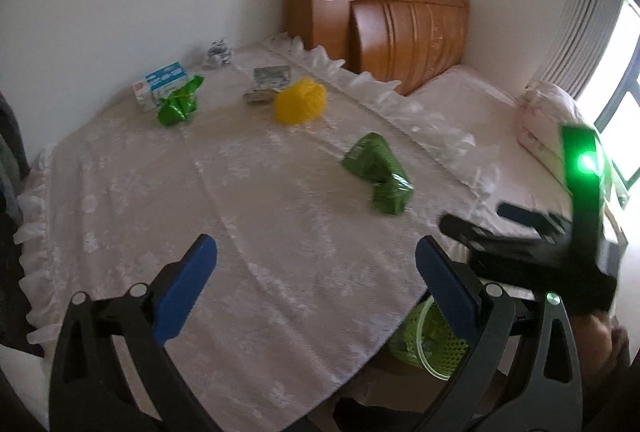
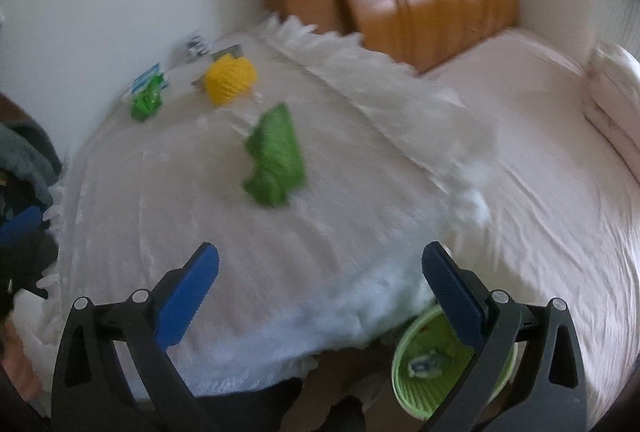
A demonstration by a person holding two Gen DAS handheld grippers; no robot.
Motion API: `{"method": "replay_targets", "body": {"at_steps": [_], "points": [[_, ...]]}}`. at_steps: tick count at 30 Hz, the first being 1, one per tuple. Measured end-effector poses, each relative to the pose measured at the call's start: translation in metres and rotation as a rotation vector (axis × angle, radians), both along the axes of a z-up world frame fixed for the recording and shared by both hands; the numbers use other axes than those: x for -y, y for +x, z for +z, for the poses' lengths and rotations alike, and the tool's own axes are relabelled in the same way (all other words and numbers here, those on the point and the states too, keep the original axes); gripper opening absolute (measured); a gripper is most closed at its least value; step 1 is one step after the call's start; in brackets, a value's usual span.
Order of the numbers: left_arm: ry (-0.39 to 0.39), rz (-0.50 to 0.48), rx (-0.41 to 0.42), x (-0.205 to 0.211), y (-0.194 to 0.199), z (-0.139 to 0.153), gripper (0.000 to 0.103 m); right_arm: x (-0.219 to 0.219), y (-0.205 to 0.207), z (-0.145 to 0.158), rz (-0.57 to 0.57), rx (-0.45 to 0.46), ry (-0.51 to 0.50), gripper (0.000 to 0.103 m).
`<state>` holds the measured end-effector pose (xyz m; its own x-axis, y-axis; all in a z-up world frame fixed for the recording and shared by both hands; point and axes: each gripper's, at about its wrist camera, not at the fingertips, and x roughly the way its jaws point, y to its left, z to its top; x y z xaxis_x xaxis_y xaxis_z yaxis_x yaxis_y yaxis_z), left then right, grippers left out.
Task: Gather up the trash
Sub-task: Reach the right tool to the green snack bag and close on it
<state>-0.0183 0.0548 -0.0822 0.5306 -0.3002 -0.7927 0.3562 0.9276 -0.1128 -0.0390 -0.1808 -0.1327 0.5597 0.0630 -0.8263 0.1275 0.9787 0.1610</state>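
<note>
On a lace-covered table [image 1: 280, 252] lie a crumpled green wrapper [image 1: 378, 172] near the right edge, a second green wrapper [image 1: 178, 102], a yellow crumpled ball [image 1: 300, 104], a white and blue carton [image 1: 160, 84], a grey packet [image 1: 270, 80] and a crumpled foil scrap [image 1: 219, 52]. My left gripper [image 1: 316, 282] is open and empty above the table's near side. My right gripper [image 2: 320, 284] is open and empty; the near green wrapper [image 2: 276, 156] lies ahead of it. The right gripper also shows in the left wrist view [image 1: 520, 232]. A green mesh bin [image 2: 432, 360] with some trash stands below the table edge.
A wooden headboard [image 1: 400, 32] leans on the back wall. A bed with a pink sheet [image 2: 540, 172] and a folded quilt [image 1: 548, 120] lies to the right. A window [image 1: 624, 112] is at far right. Grey cloth [image 2: 24, 156] hangs at the left.
</note>
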Motion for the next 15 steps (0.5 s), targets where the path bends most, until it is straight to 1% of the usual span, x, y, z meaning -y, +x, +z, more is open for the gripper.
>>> {"method": "replay_targets", "body": {"at_steps": [3,5,6,8,9,10,11,14,15], "points": [[0.014,0.021,-0.013,-0.003,0.014,-0.006,0.095,-0.012,0.037,-0.011,0.019,-0.009,-0.049,0.101],[0.015,0.034,-0.023,-0.007,0.022,-0.008,0.095,-0.017,0.057,-0.021,0.014,-0.032,-0.086,0.101],[0.016,0.043,-0.031,-0.009,0.028,-0.009,0.095,-0.020,0.070,-0.030,0.003,-0.064,-0.115,0.100],[0.014,0.052,-0.031,-0.011,0.034,-0.009,0.095,-0.021,0.085,-0.041,-0.003,-0.105,-0.120,0.095],[0.012,0.056,-0.029,-0.012,0.037,-0.009,0.095,-0.021,0.091,-0.047,-0.002,-0.133,-0.100,0.088],[0.010,0.058,-0.028,-0.013,0.040,-0.009,0.095,-0.020,0.094,-0.052,-0.004,-0.153,-0.081,0.077],[0.009,0.057,-0.027,-0.013,0.042,-0.009,0.095,-0.017,0.095,-0.053,-0.002,-0.161,-0.068,0.071],[0.012,0.058,-0.027,-0.012,0.050,-0.010,0.095,-0.016,0.093,-0.052,0.007,-0.160,-0.065,0.046],[0.011,0.058,-0.031,-0.011,0.054,-0.011,0.095,-0.014,0.092,-0.051,0.006,-0.158,-0.051,0.045]]}}
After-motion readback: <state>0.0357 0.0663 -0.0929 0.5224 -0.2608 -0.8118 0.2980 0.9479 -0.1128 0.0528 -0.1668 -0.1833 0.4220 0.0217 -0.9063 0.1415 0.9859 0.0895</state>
